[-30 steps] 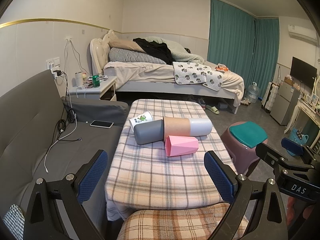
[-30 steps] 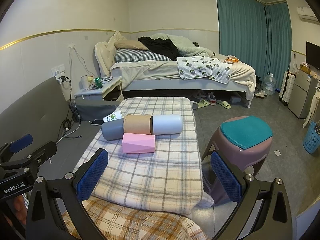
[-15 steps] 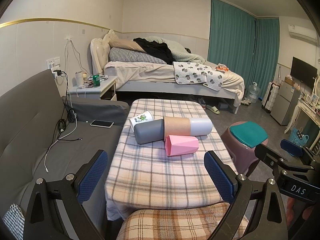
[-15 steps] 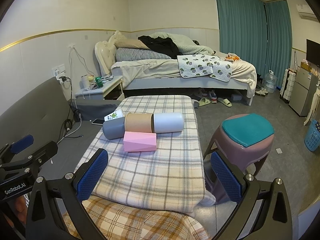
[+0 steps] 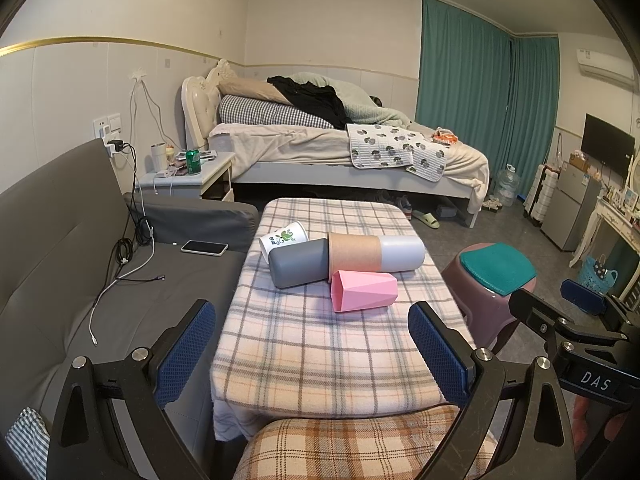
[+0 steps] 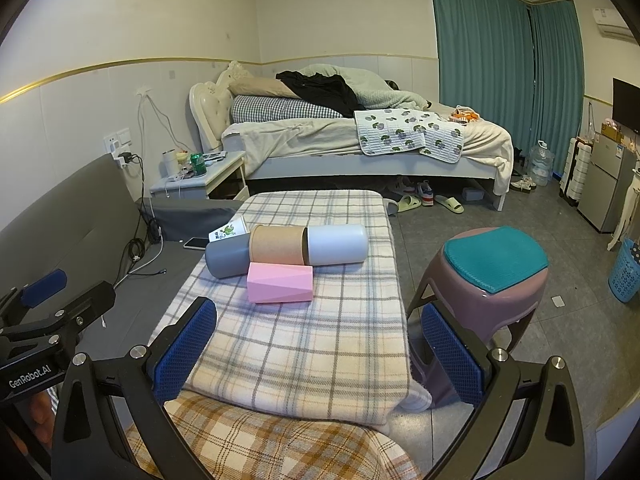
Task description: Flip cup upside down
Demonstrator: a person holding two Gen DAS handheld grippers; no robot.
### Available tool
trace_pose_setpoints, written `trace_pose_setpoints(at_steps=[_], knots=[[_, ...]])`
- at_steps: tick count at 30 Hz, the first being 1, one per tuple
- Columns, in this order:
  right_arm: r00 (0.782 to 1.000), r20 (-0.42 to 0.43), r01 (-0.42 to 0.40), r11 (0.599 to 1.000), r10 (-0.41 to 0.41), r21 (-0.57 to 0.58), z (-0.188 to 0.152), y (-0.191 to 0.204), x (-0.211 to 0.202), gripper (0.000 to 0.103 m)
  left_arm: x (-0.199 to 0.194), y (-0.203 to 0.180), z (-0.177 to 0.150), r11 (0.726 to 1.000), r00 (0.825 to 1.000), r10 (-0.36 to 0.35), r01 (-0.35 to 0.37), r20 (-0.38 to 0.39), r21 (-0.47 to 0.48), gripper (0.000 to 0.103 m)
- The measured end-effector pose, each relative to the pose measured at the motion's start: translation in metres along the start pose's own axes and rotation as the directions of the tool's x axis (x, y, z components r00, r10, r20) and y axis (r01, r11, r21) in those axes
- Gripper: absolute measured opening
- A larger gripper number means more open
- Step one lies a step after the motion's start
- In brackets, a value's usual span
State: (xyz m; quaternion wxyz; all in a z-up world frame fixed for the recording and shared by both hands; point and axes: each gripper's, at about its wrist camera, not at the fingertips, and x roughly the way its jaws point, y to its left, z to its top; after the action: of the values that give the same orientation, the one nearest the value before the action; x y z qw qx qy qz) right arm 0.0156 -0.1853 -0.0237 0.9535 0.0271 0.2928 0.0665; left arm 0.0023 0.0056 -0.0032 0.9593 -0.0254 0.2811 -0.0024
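Observation:
Several cups lie on their sides on the plaid-covered table [image 5: 304, 344]: a pink faceted cup [image 5: 364, 291] nearest me, a grey cup [image 5: 298, 263], a brown paper cup [image 5: 354, 252], a pale lavender cup [image 5: 402, 253] and a white paper cup with a green print [image 5: 283, 237] behind the grey one. They also show in the right wrist view: pink [image 6: 280, 283], grey [image 6: 227, 257], brown [image 6: 278, 244], lavender [image 6: 337, 244]. My left gripper [image 5: 312, 348] is open and empty, short of the cups. My right gripper [image 6: 318, 352] is open and empty over the table's near right edge.
A grey sofa [image 5: 80, 264] with a phone [image 5: 204, 247] and cables lies left of the table. A purple stool with a teal seat [image 6: 494, 276] stands right of it. A plaid cushion [image 5: 360, 448] is below the grippers. A bed [image 5: 340, 148] stands behind.
Both grippers have crept slightly forward toward the table. The cups have not moved and both grippers stay open.

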Motion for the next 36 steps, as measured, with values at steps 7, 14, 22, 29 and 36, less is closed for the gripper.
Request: trace_pose_setpoints(at_steps=[7,14,22,29,36], knots=[[1.000,0.001,-0.001,1.000,0.001,0.003,0.001,-0.001,0.000,0.103,0.001,0.001,0.000,1.000,1.000,0.002,-0.002,-0.001,0.000,0.100],[1.000,-0.005,-0.007,1.000,0.007,0.000,0.000,0.002,0.002,0.103,0.006,0.005,-0.004,1.000,1.000,0.005,-0.005,-0.016,-0.008,0.100],[0.999,-0.031,-0.017,1.000,0.017,-0.014,0.013,0.008,0.017,0.103,0.023,0.020,0.005,0.999,1.000,-0.007,0.008,-0.020,0.045,0.100],[0.998,-0.054,-0.029,0.998,0.025,-0.057,0.040,0.028,0.050,0.103,0.069,0.055,0.041,0.985,0.998,-0.046,0.053,-0.045,0.167,0.100],[0.995,-0.094,-0.049,0.994,0.040,-0.097,0.071,0.057,0.104,0.103,0.150,0.092,0.071,0.938,0.995,-0.062,0.084,-0.076,0.335,0.100]])
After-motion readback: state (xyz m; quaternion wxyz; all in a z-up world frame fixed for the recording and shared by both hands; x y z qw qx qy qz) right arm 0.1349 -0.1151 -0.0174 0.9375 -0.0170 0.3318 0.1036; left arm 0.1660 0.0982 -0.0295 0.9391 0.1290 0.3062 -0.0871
